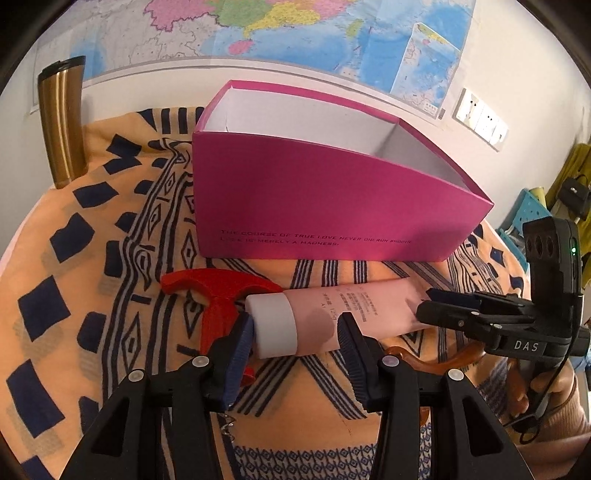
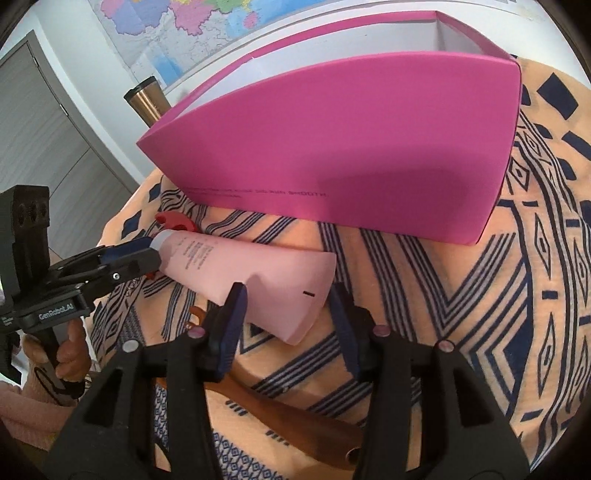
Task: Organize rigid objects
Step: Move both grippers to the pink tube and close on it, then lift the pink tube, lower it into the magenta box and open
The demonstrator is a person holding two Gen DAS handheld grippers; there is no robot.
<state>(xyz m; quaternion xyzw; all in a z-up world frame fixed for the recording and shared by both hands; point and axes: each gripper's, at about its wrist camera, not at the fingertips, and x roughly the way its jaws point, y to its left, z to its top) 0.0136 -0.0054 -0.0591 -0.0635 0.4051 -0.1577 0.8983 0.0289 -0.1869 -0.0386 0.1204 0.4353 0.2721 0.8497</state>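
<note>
A pink tube (image 1: 354, 310) with a white cap (image 1: 275, 325) lies on the patterned cloth in front of an open magenta box (image 1: 314, 206). My left gripper (image 1: 295, 339) is open, its jaws on either side of the cap end. My right gripper (image 2: 286, 306) is open around the tube's flat crimped end (image 2: 295, 295). In the right wrist view the box (image 2: 351, 147) stands just behind the tube. A red T-shaped piece (image 1: 218, 295) lies under the cap end. A brown wooden handle (image 2: 280, 410) lies under the right gripper.
A gold tumbler (image 1: 62, 125) stands at the back left by the wall. A map (image 1: 295, 33) hangs on the wall behind the box. The orange and navy cloth (image 1: 92, 258) covers the table. A grey door (image 2: 44, 129) is at the left.
</note>
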